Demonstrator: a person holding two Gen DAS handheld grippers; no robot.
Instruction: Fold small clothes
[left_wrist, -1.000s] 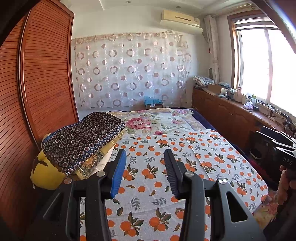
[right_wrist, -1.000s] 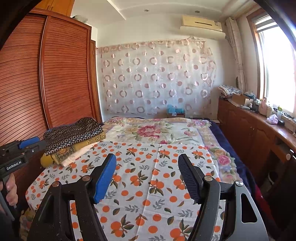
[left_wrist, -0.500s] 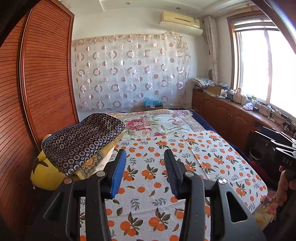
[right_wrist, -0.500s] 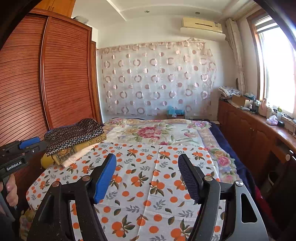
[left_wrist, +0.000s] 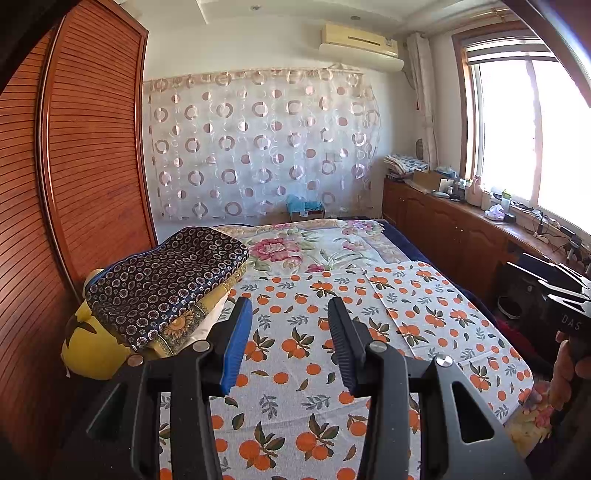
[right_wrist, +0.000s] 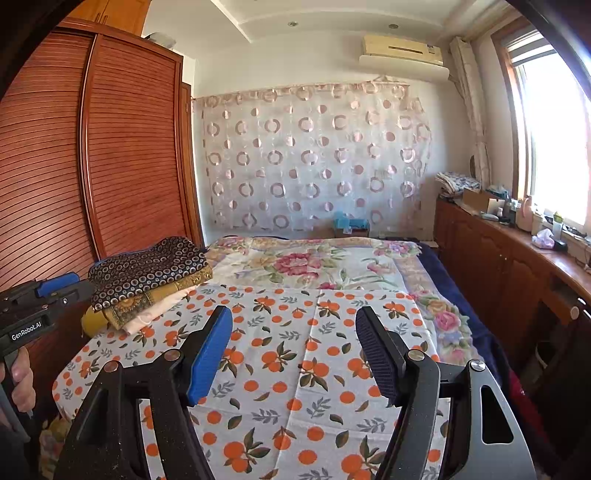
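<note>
Ahead, orange-print cloth (right_wrist: 295, 369) flat; stack (right_wrist: 147, 280) left edge.

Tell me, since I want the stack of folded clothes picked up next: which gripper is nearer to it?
Left. The left gripper hangs right beside the stack of folded clothes, at its edge. The right gripper is farther off, over the middle of the bed, apart from it.

The right gripper (right_wrist: 291, 332) hangs open above an orange-print cloth (right_wrist: 295, 369); folded clothes (right_wrist: 147, 280) are stacked at ten o'clock.
</note>
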